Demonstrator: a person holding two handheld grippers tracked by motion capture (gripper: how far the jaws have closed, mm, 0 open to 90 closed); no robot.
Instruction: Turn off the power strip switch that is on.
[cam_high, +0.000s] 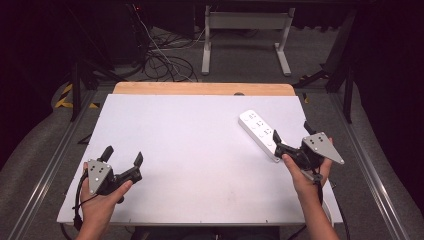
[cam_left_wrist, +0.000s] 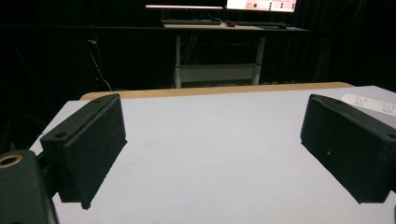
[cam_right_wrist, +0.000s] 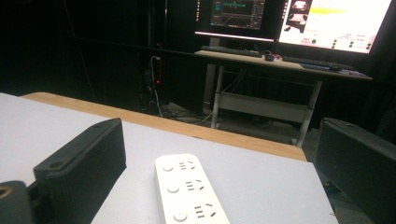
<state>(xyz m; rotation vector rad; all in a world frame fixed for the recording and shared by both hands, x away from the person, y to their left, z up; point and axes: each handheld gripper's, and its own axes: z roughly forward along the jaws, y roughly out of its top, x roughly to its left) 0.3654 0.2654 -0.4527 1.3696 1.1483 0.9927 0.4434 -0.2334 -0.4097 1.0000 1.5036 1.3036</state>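
A white power strip (cam_high: 258, 132) lies on the white table top (cam_high: 190, 150) at the right, slanting from far left to near right. My right gripper (cam_high: 291, 134) is open at the strip's near end, its jaws spread to either side of it. In the right gripper view the power strip (cam_right_wrist: 187, 191) runs up between the two black jaws, showing several sockets and round buttons. My left gripper (cam_high: 123, 156) is open above the table's near left, nothing between its jaws. The left gripper view has the power strip (cam_left_wrist: 371, 103) far off at the right edge.
A wooden strip (cam_high: 202, 88) borders the table's far edge. Beyond it stand a white desk frame (cam_high: 247, 37) and loose cables (cam_high: 162, 60) on the floor. The right gripper view looks toward lit monitors (cam_right_wrist: 299, 21) on a desk.
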